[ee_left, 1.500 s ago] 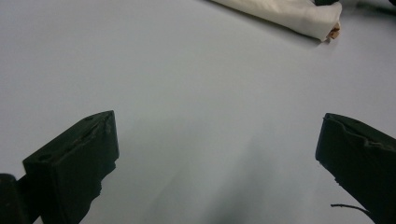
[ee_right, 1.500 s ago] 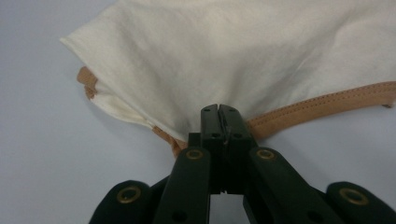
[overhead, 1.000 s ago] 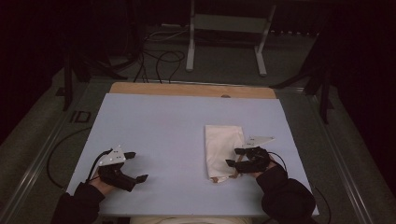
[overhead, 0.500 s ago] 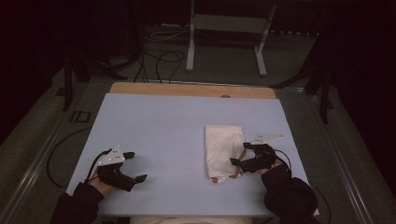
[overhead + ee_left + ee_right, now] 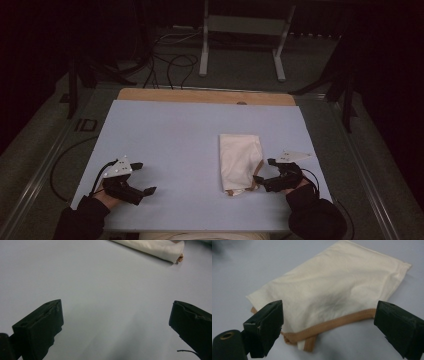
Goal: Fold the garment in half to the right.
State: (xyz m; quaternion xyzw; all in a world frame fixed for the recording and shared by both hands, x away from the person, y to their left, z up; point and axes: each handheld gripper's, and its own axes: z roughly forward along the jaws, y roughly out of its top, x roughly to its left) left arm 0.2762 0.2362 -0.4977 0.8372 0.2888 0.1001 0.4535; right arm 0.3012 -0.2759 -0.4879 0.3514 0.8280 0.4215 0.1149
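A cream cloth bag (image 5: pixel 240 161) with a tan trimmed edge lies flat on the pale blue tabletop (image 5: pixel 180 135), right of the tabletop's middle and toward the person's side. Its tan band (image 5: pixel 332 323) runs along the end of the bag nearest the person, with a short tan strap poking out below that edge.

The right gripper (image 5: pixel 265 173) sits just beside the bag's near right corner, its jaws spread wide apart and holding nothing. In the right gripper view the jaws frame the bag's trimmed end, one to each side of it, without touching the cloth. The grey plate (image 5: pixel 295 156) on top of this gripper lies to the right of the bag.

The left gripper (image 5: pixel 143 177) rests well apart from the bag, off to its left near the tabletop's front left corner. Its jaws also stand wide apart and empty, with bare tabletop between them in the left gripper view, where the bag (image 5: pixel 152 247) shows far off at the top edge.
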